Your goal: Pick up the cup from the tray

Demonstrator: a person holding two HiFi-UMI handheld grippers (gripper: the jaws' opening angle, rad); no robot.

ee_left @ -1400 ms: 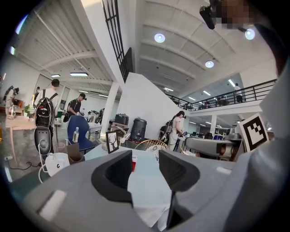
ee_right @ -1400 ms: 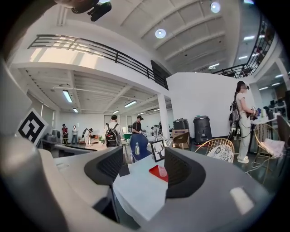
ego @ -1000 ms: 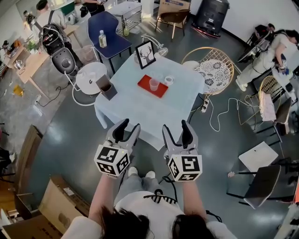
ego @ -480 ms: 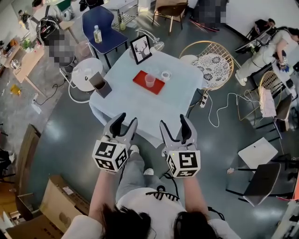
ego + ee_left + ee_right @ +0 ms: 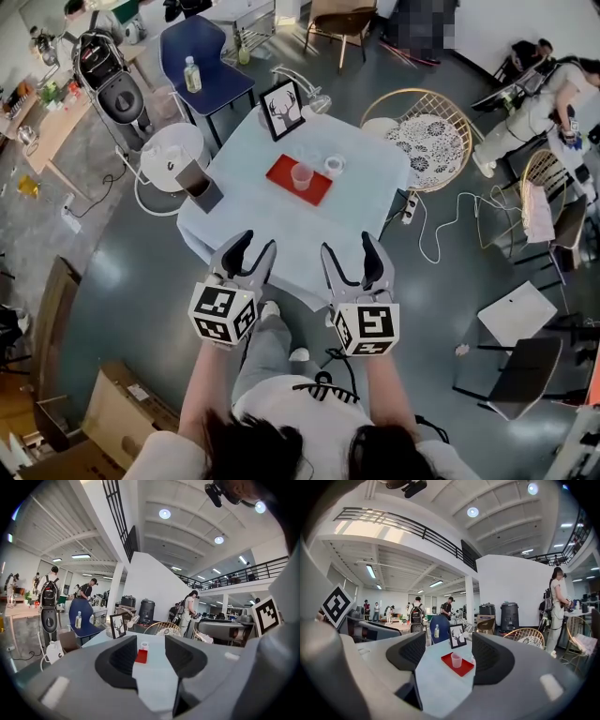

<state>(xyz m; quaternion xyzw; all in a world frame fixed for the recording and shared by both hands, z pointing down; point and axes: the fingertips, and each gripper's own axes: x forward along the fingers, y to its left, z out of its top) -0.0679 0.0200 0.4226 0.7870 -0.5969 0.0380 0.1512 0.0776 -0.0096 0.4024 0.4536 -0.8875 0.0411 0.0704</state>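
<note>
Two grippers hang side by side above the floor at the near edge of a table [image 5: 272, 230] draped in a pale cloth. Neither reaches the tabletop. The left gripper [image 5: 251, 248] has its jaws spread with nothing between them, and its own view shows only the distant tabletop through the gap. The right gripper [image 5: 352, 251] is likewise released and empty, its jaws framing the far-off tray in the right gripper view.

The clear plastic cup [image 5: 302, 175] stands upright on the red tray [image 5: 282, 171] near the middle of the table, well apart from both grippers. A small white cup [image 5: 334, 166] sits just beside the tray's far edge. A framed deer picture [image 5: 284, 108] stands at the far corner, and a brown box [image 5: 198, 178] sits at the left corner.
</note>
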